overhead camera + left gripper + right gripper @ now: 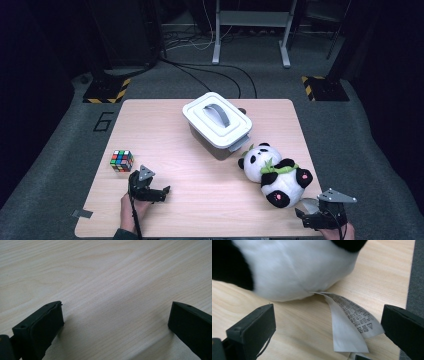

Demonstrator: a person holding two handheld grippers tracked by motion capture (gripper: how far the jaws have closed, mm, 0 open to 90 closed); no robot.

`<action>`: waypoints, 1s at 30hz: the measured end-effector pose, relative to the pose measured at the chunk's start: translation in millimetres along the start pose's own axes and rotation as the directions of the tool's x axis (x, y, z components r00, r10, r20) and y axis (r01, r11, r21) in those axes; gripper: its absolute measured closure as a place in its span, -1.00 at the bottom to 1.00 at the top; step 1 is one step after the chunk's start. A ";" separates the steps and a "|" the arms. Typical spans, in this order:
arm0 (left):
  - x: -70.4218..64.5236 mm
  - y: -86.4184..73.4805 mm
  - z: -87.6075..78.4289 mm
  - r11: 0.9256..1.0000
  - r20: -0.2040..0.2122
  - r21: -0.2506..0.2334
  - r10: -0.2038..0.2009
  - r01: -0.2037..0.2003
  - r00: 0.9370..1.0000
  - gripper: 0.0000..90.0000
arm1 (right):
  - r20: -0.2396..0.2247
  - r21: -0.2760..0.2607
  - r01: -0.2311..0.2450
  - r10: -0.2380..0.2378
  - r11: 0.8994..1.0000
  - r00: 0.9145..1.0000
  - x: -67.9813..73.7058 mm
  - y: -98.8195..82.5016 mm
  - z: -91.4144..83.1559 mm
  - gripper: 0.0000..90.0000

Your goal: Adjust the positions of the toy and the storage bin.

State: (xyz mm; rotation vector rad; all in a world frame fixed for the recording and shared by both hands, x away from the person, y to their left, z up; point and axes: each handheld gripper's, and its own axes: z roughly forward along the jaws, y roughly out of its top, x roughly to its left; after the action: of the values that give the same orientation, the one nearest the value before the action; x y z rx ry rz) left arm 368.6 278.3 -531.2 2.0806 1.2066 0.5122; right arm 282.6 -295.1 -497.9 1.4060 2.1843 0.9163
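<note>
Before the right gripper [328,325] — its jaws spread — lies a black-and-white panda [294,267], tag curled.

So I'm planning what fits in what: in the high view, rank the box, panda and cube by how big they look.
1. Box, largest, though the panda comes close.
2. Panda, nearer the camera, so the gap is unsure.
3. Cube, clearly smallest.

A large dark "6" [102,121] is marked on the grey floor [60,135], at about ten o'clock from the table [200,200]. Small printed lines and care symbols are carried by the white care label [352,322] of the plush panda [294,270], at its five o'clock; the wording is too small to be read.
</note>
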 end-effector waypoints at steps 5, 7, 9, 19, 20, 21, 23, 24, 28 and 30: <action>0.0 0.0 0.0 1.000 0.001 0.000 0.000 0.000 1.000 -1.00 | 0.002 0.000 0.005 -0.005 1.000 1.000 6.3 9.8 -14.9 -1.00; -0.1 -0.1 0.1 1.000 0.000 -0.001 0.001 -0.001 1.000 -1.00 | 0.008 -0.010 0.011 -0.011 1.000 1.000 10.6 17.1 -23.5 -1.00; -0.1 0.0 0.1 1.000 0.000 -0.001 0.004 -0.004 1.000 -1.00 | 0.007 -0.014 0.014 -0.013 1.000 1.000 11.9 19.2 -25.3 -1.00; -0.2 -0.1 0.2 1.000 0.001 -0.004 0.005 -0.005 1.000 -1.00 | -0.005 -0.077 0.073 -0.073 0.994 0.997 30.5 53.2 -43.5 -1.00; -0.2 -0.1 0.2 1.000 0.001 -0.003 0.005 -0.005 1.000 -1.00 | -0.003 -0.082 0.086 -0.086 0.993 0.996 33.5 60.3 -44.0 -1.00; -0.2 -0.1 0.2 1.000 0.001 -0.003 0.005 -0.005 1.000 -1.00 | -0.003 -0.082 0.086 -0.086 0.993 0.996 33.5 60.3 -44.0 -1.00; -0.2 -0.1 0.2 1.000 0.002 -0.003 0.005 -0.005 1.000 -1.00 | -0.008 -0.089 0.103 -0.104 0.991 0.995 37.6 71.1 -43.6 -1.00; -0.2 -0.1 0.2 1.000 0.002 -0.003 0.005 -0.005 1.000 -1.00 | -0.008 -0.089 0.103 -0.104 0.991 0.995 37.6 71.1 -43.6 -1.00; -0.2 -0.1 0.2 1.000 0.002 -0.003 0.005 -0.005 1.000 -1.00 | -0.016 -0.097 0.122 -0.124 0.988 0.992 43.5 85.4 -43.0 -1.00; -0.2 -0.1 0.2 1.000 0.001 -0.003 0.005 -0.005 1.000 -1.00 | -0.022 -0.099 0.136 -0.139 0.986 0.990 46.0 92.5 -42.0 -1.00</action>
State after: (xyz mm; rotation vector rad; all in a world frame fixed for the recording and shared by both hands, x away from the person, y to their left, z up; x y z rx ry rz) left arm 368.6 278.1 -531.4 2.0812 1.1991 0.5147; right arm 297.3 -240.4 -401.8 1.1889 2.1953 0.9834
